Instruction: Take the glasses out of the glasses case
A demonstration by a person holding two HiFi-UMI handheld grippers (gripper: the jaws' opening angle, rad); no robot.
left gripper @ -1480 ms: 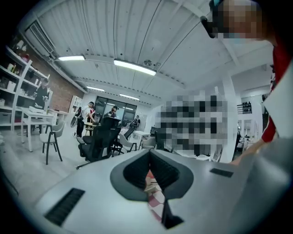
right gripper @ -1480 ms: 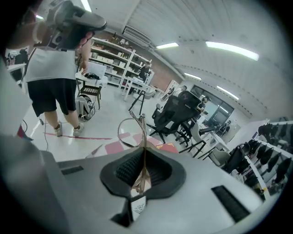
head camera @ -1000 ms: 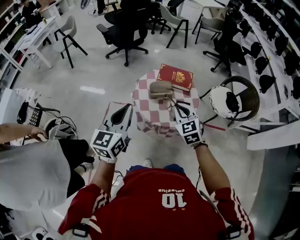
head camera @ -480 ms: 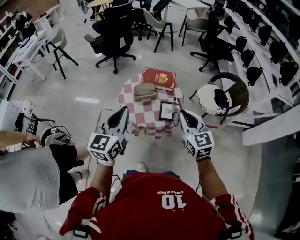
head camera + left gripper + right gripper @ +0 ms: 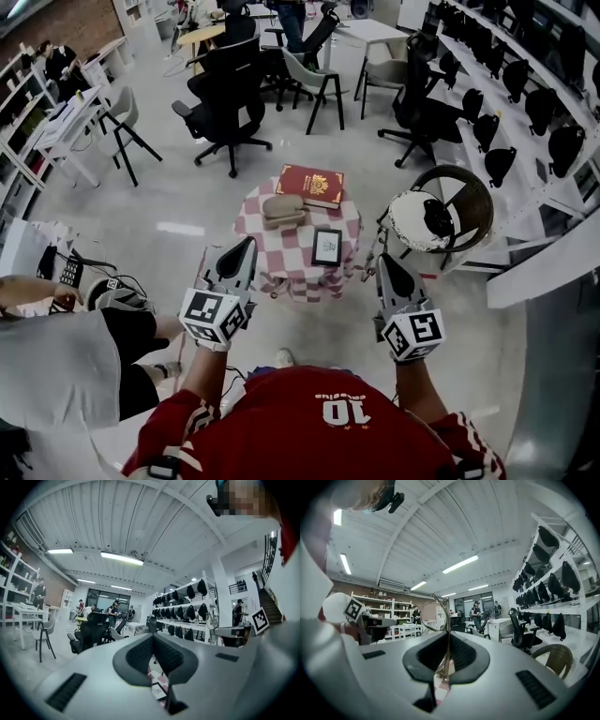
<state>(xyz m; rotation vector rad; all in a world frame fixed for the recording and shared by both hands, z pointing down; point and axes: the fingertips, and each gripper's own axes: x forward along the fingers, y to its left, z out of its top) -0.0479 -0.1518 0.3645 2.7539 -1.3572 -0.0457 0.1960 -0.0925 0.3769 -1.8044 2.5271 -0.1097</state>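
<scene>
- Two grippers hover at the near side of the checked table [image 5: 302,270], the left gripper [image 5: 246,246] off its left corner with jaws pressed together on nothing.
- Off the table's right edge, the right gripper [image 5: 386,262] is clamped on the wire-framed glasses [image 5: 447,639], which stand upright with one lens ring rising above the jaws.
- Well apart, the tan glasses case [image 5: 281,208] rests toward the table's far side beside a red book [image 5: 309,185].
- Setting the glasses down would likely mean moving the right gripper forward and left, toward the cloth.
</scene>
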